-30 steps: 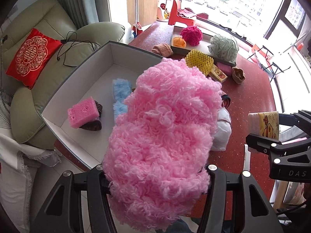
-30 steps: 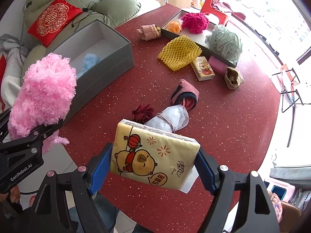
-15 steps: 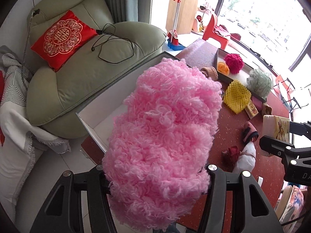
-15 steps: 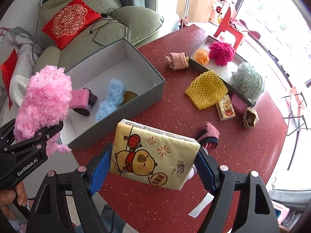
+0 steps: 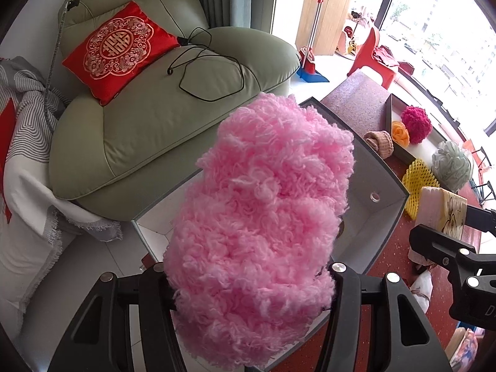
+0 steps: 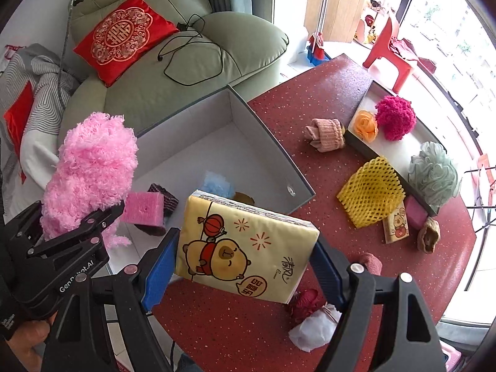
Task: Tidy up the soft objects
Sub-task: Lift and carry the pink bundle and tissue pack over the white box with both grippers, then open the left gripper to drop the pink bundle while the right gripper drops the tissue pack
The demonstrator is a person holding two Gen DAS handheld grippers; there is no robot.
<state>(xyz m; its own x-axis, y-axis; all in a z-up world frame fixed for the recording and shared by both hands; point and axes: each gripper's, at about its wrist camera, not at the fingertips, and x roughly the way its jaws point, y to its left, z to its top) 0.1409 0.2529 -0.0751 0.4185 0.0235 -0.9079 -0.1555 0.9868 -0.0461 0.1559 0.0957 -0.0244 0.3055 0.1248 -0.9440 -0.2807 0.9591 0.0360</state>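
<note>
Left wrist view: my left gripper (image 5: 248,282) pinches a pink fluffy ball (image 5: 260,204) between its black fingers, and the ball fills the middle of the frame, hiding most of the grey box (image 5: 384,204) behind it. At the right edge my right gripper (image 5: 446,226) shows side-on with the tissue pack (image 5: 443,210) in it. Upper left, a green sofa (image 5: 148,130) carries a red cushion (image 5: 117,46) and a black cable (image 5: 210,71).

Right wrist view: my blue-padded fingers (image 6: 158,266) press on both sides of the yellow tissue pack, held tilted at lower centre, above the near corner of the box and the red table (image 6: 310,108). Inside the box, near its lower end, lie a pink sponge (image 6: 144,207) touching a dark block (image 6: 164,198), and a blue fluffy piece (image 6: 217,183) partly hidden by the pack. At the left the fluffy ball hangs over the box's near-left edge in my other gripper.

On the table to the right: a rolled pink sock (image 6: 327,135), a tray (image 6: 390,155) holding an orange flower (image 6: 365,125) and a magenta pompom (image 6: 395,117), a green mesh sponge (image 6: 434,173), a yellow foam net (image 6: 370,192).
</note>
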